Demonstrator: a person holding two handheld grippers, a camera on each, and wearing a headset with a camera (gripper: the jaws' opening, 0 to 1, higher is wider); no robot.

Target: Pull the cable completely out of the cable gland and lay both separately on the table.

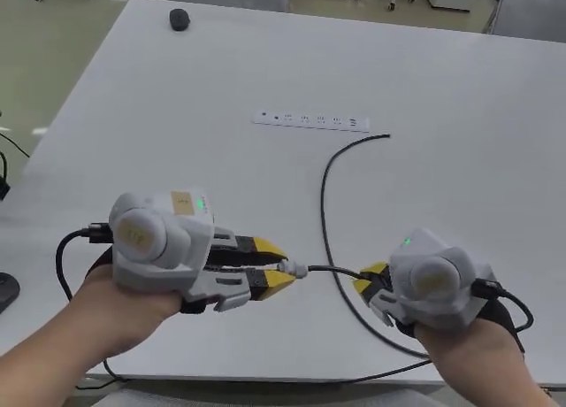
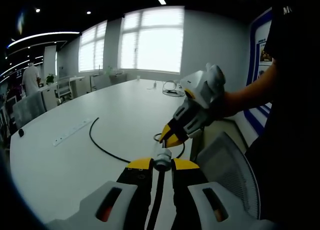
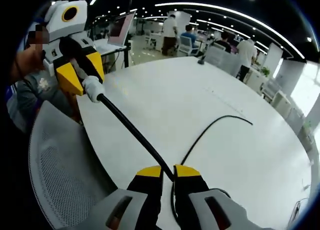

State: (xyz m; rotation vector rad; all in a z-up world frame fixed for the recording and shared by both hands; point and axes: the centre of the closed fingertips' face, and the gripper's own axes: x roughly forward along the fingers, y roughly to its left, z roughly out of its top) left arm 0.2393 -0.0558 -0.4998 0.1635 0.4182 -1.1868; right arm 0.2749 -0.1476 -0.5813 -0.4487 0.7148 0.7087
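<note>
Gripping cable gland (image 1: 294, 269) and cable (image 1: 324, 195) at the table (image 1: 442, 88) edge

Head view: left gripper (image 1: 281, 271) clamps the white cable gland; right gripper (image 1: 364, 283) pinches the black cable just beside it. Left gripper view: jaws closed on the cable gland. Right gripper view: jaws closed on the cable, which runs straight into the cable gland.

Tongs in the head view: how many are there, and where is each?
2. The left tongs, lower left, clamp the cable gland; the right tongs, lower right, clamp the black cable.
</note>
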